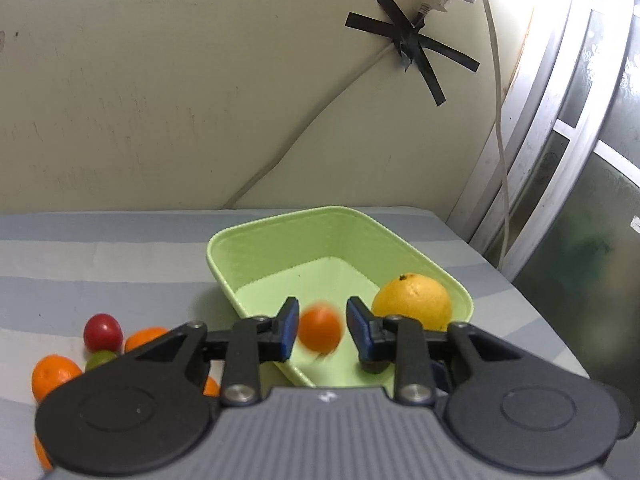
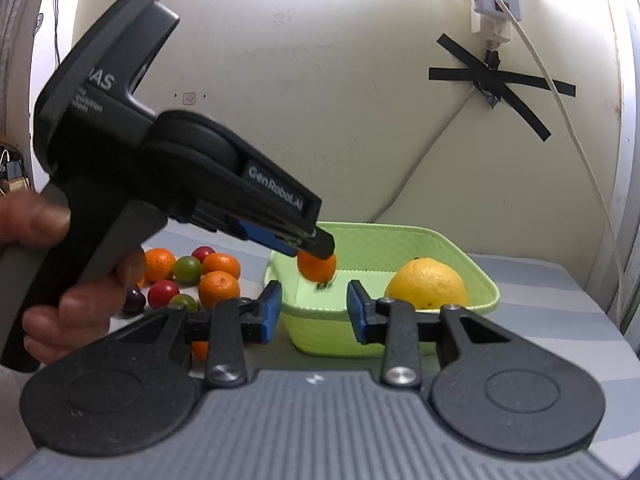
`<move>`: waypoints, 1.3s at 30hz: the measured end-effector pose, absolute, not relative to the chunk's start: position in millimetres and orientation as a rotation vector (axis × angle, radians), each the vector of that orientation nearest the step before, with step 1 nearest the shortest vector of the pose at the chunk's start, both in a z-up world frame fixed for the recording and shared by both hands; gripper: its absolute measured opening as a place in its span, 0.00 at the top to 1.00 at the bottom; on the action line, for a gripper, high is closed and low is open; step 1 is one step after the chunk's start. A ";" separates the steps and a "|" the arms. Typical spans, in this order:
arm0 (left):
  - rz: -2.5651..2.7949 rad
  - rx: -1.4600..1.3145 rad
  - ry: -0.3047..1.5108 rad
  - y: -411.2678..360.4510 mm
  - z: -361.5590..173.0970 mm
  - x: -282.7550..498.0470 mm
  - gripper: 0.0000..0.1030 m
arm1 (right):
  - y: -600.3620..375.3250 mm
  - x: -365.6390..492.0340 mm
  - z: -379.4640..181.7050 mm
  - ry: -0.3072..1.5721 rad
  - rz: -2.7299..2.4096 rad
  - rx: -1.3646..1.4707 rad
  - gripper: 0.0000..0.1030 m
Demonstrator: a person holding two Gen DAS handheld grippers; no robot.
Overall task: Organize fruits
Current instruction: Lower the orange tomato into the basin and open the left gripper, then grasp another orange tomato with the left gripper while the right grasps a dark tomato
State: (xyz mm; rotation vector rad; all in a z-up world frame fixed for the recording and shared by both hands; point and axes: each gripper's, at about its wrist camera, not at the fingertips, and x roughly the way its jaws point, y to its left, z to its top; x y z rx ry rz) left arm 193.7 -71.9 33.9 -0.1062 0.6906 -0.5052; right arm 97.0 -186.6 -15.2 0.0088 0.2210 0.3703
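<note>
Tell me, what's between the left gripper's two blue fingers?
A small orange fruit, blurred, sits between the left gripper fingers over the green basket, seen in the left wrist view.

Both wrist views face the green basket (image 1: 420, 248) closely

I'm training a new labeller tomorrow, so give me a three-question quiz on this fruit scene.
1. True or false: the big orange lies inside the green tray.
2. The left gripper, over the tray, has between its fingers: A) a tangerine B) a red tomato C) nothing.
3. Fill in: the right gripper has its jaws ____.

Key: 1 true. 2 A, the tangerine, blurred, with the jaws apart. 3 open.
</note>
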 end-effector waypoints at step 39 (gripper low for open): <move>-0.359 -0.439 0.784 103.3 1.9 148.3 0.56 | -63.0 95.1 -1.7 0.325 0.660 -0.136 0.63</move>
